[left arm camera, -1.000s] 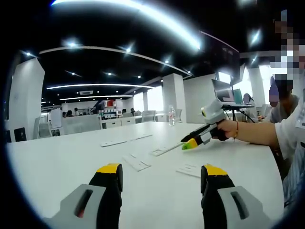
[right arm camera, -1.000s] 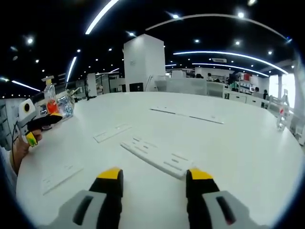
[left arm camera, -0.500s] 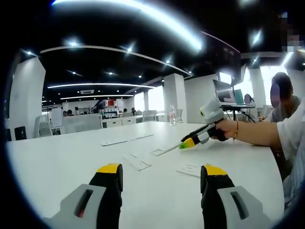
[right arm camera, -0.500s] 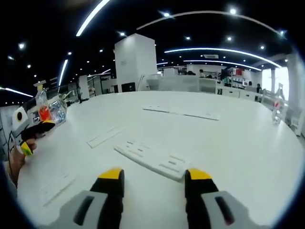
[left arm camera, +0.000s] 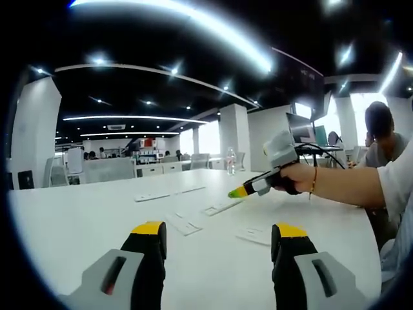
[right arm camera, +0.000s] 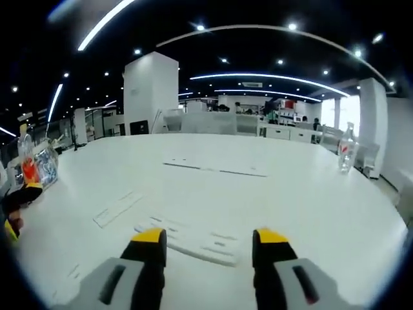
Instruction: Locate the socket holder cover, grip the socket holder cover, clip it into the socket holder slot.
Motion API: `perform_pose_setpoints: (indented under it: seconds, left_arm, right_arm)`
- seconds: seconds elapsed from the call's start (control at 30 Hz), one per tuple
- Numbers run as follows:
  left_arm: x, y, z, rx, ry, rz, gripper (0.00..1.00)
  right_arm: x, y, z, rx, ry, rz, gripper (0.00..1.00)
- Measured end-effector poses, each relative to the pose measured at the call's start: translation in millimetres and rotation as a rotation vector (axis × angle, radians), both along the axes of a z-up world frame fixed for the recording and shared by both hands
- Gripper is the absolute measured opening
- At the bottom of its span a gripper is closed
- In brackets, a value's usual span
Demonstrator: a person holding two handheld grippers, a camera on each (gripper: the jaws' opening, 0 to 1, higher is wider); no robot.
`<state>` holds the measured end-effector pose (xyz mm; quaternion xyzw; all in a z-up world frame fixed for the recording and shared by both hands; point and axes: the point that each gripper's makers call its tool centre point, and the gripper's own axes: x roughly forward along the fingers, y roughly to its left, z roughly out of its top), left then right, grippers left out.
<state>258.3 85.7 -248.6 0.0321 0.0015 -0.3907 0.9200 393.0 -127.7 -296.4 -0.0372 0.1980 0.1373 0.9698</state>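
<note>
I see the long white plastic socket holder (right arm camera: 187, 239) lying flat on the white worktop (right arm camera: 290, 194), low in the right gripper view, just beyond and between my right gripper's (right arm camera: 206, 237) yellow-tipped fingers (right arm camera: 150, 236), which stand wide apart and hold nothing. A flat white socket holder cover (right arm camera: 117, 208) lies to its upper left. In the left gripper view my left gripper (left arm camera: 219, 231) is likewise spread wide and empty, with small white pieces (left arm camera: 184, 225) ahead.
</note>
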Motion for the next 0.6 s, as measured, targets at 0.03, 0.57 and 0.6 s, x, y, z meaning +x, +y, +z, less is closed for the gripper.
perform_pose_setpoints:
  seconds: [0.03,0.57,0.6]
  left_arm:
    - [-0.1,-0.1,0.3,-0.003,0.001,-0.001,0.66]
    - [-4.4,-2.2,6.5,-0.034,-0.008,-0.02,0.66]
    - [-4.6,-2.2,6.8,-0.036,-0.008,-0.019,0.66]
  right_arm:
    - [0.5,1.5,-2.1,-0.011,0.005,-0.011,0.55]
    - [3.3,7.8,-19.2,-0.021,0.043,-0.109,0.56]
    - [3.6,7.6,-19.1,-0.024,0.04,-0.108,0.56]
